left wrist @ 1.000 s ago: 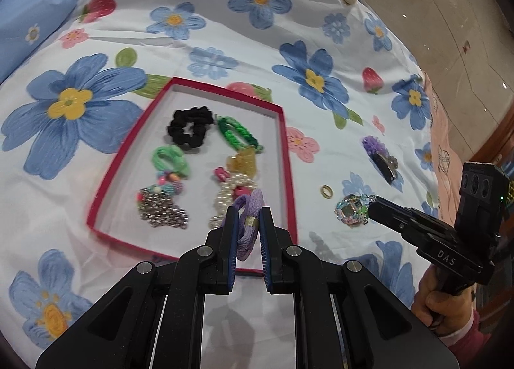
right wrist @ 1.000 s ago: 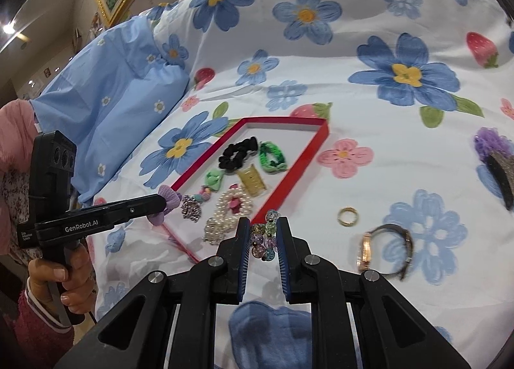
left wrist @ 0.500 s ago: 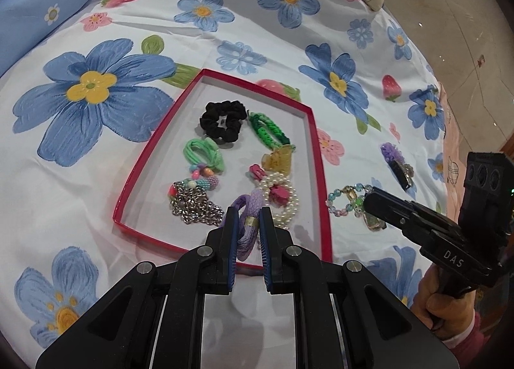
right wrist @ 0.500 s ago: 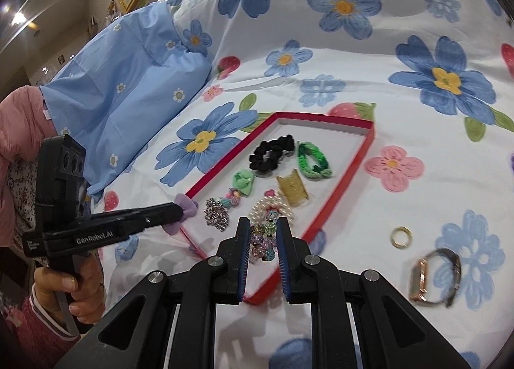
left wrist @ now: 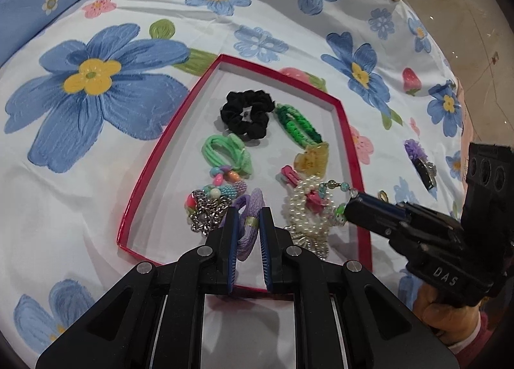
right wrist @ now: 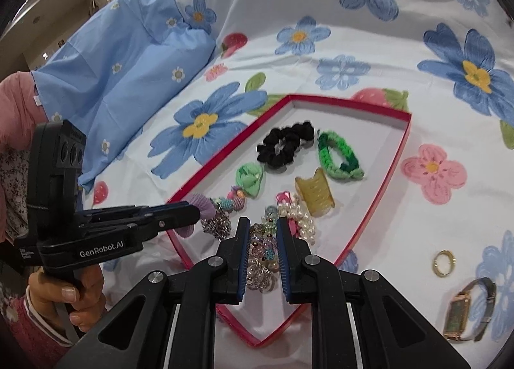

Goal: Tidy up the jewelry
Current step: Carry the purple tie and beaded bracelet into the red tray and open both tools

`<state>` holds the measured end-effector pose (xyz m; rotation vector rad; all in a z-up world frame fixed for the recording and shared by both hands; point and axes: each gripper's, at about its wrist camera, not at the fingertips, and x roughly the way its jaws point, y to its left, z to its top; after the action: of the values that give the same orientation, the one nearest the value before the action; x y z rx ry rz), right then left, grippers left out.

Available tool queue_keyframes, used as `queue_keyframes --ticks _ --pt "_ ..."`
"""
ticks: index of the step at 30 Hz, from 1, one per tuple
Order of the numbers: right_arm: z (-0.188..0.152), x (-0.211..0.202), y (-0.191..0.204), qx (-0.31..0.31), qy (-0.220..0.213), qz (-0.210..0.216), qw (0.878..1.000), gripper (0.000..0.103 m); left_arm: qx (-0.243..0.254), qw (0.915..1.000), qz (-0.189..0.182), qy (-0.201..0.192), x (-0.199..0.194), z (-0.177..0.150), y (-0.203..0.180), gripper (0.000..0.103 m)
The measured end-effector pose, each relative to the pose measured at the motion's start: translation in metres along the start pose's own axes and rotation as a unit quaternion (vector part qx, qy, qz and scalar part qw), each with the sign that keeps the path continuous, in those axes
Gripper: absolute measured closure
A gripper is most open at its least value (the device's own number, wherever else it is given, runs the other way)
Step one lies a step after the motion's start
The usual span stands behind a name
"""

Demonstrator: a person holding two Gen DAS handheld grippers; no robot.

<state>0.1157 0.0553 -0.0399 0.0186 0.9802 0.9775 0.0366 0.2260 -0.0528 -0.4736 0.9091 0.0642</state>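
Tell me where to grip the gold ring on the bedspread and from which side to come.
The gold ring lies flat on the bedspread, apart from the watch. Probably come from above and set one of the fingers inside the hoop, one outside, pinching the band; lying flat, it offers no side edge.

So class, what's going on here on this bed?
A person is sorting jewelry into a red tray on a floral bedspread. The left hand-held gripper is shut on a purple hair tie, the right hand-held gripper on a beaded bracelet, both over the tray. A ring and watch lie outside.
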Motion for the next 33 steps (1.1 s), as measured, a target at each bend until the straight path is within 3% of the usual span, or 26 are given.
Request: queue_keyframes --ticks 12,20,29,33 --pt "-0.010 0.019 -0.002 -0.018 0.033 -0.027 0.999 0.087 -0.004 0.9998 0.009 0.017 0.015 -0.004 0.007 0.091" --pt "-0.010 0.023 -0.003 -0.013 0.044 -0.019 0.999 0.083 0.000 0.9997 0.013 0.020 0.016 -0.005 0.006 0.090" --pt "-0.010 0.022 -0.004 -0.008 0.046 -0.014 0.999 0.082 -0.003 0.9996 0.019 0.023 0.015 -0.006 0.006 0.076" --pt "-0.011 0.021 -0.005 -0.006 0.047 -0.007 0.999 0.074 -0.003 0.9996 0.020 0.020 0.012 -0.006 0.006 0.072"
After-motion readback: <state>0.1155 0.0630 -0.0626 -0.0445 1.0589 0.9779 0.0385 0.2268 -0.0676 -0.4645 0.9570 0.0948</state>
